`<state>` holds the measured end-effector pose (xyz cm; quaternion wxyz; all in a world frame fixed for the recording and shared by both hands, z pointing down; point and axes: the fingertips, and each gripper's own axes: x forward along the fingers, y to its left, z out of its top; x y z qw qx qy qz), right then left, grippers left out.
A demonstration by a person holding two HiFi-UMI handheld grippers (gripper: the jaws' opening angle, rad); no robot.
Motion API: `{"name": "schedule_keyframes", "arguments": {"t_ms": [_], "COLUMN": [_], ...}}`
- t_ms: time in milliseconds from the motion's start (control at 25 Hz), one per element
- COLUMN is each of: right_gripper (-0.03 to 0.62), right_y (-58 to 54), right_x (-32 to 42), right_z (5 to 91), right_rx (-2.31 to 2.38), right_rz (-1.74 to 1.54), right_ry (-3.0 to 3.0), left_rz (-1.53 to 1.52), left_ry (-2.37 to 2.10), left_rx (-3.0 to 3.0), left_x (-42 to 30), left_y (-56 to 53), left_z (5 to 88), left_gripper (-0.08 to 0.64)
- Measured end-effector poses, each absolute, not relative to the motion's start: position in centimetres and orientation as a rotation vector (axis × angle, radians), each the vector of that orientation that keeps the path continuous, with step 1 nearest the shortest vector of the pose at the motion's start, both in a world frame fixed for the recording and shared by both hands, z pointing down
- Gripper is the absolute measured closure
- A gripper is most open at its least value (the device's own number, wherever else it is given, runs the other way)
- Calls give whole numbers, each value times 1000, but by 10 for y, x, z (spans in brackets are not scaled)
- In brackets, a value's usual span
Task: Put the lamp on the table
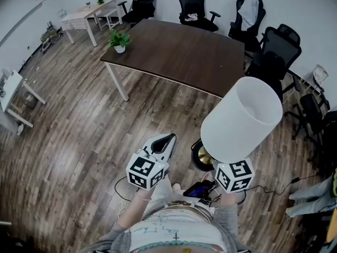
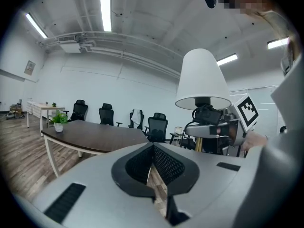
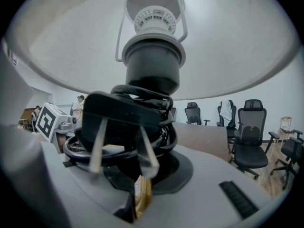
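Observation:
The lamp hangs in the air, tilted, its white shade (image 1: pixel 242 120) over the wooden floor short of the dark brown table (image 1: pixel 179 51). Its round base (image 1: pixel 201 155) shows below the shade. My right gripper (image 3: pixel 140 198) is shut on the lamp's brass stem (image 3: pixel 142 194), just under the coiled black cord and plug (image 3: pixel 123 122). From above only its marker cube (image 1: pixel 234 175) shows. My left gripper (image 1: pixel 160 147) is shut on nothing, level with the lamp and to its left. In the left gripper view the shade (image 2: pixel 203 80) stands at the right and the table (image 2: pixel 95 137) ahead.
A small potted plant (image 1: pixel 119 40) stands on the table's left corner. Black office chairs (image 1: pixel 195 4) ring the table's far and right sides. A white desk (image 1: pixel 87 15) stands at the back left. A black cable (image 1: pixel 274 187) lies on the floor at the right.

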<state>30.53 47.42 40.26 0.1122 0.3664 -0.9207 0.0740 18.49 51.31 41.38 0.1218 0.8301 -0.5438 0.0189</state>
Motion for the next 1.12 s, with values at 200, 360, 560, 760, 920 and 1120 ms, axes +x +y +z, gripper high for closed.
{"name": "schedule_keyframes", "arguments": {"t_ms": [200, 360, 560, 760, 920, 1120], "right_gripper": [560, 560, 560, 560, 560, 560], "right_y": [464, 447, 425, 399, 378, 351], "right_x": [300, 296, 283, 266, 252, 238], "right_z": [406, 408, 410, 411, 411, 413], "right_rx": [1084, 1100, 1104, 1113, 1109, 1127], "right_rz": [226, 229, 222, 220, 227, 222], "right_ry": [-2699, -2688, -2675, -2678, -2693, -2685], "left_rz": [59, 56, 60, 72, 80, 86], "left_ry": [-1577, -1555, -1528, -1497, -1471, -1419], "left_rx": [2423, 2431, 2452, 2461, 2470, 2496], "left_x": [178, 175, 166, 153, 145, 139], "left_y": [501, 482, 456, 428, 403, 373], "left_z": [418, 422, 423, 427, 430, 436], "left_gripper": [548, 549, 549, 549, 549, 549]}}
